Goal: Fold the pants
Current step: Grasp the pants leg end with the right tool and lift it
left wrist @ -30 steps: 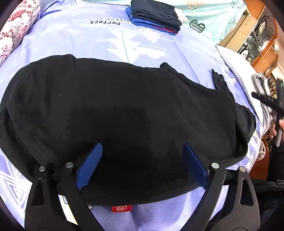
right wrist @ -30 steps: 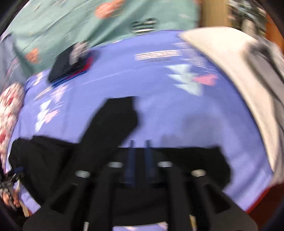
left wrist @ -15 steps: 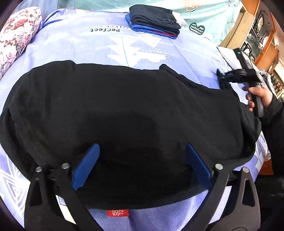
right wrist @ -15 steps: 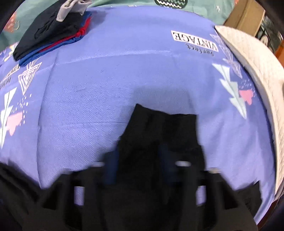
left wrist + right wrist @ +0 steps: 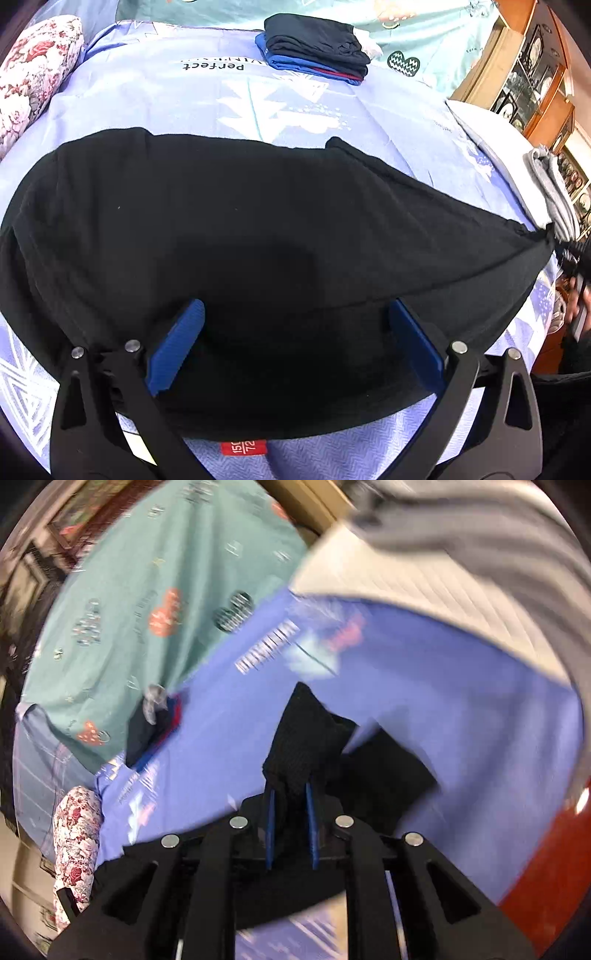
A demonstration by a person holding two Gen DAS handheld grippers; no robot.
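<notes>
Black pants [image 5: 240, 236] lie spread across a blue printed bedsheet [image 5: 192, 99]. My left gripper [image 5: 295, 314] is open, its blue pads hovering over the near edge of the pants, holding nothing. My right gripper [image 5: 290, 794] is shut on a leg end of the black pants [image 5: 306, 734] and holds it lifted off the sheet; the view is motion-blurred. In the left wrist view the right gripper [image 5: 570, 254] shows at the far right edge, pulling that pants end taut.
A stack of folded dark and blue clothes [image 5: 314, 48] sits at the far side of the bed. A floral pillow [image 5: 33, 77] lies at far left. Grey folded clothes [image 5: 550, 184] and a wooden cabinet [image 5: 535, 66] stand at right. A teal blanket [image 5: 147, 590] lies beyond.
My right gripper closed on the pants leg end and lifted it, pulling the cloth out to the right. My left gripper stayed open over the near edge.
</notes>
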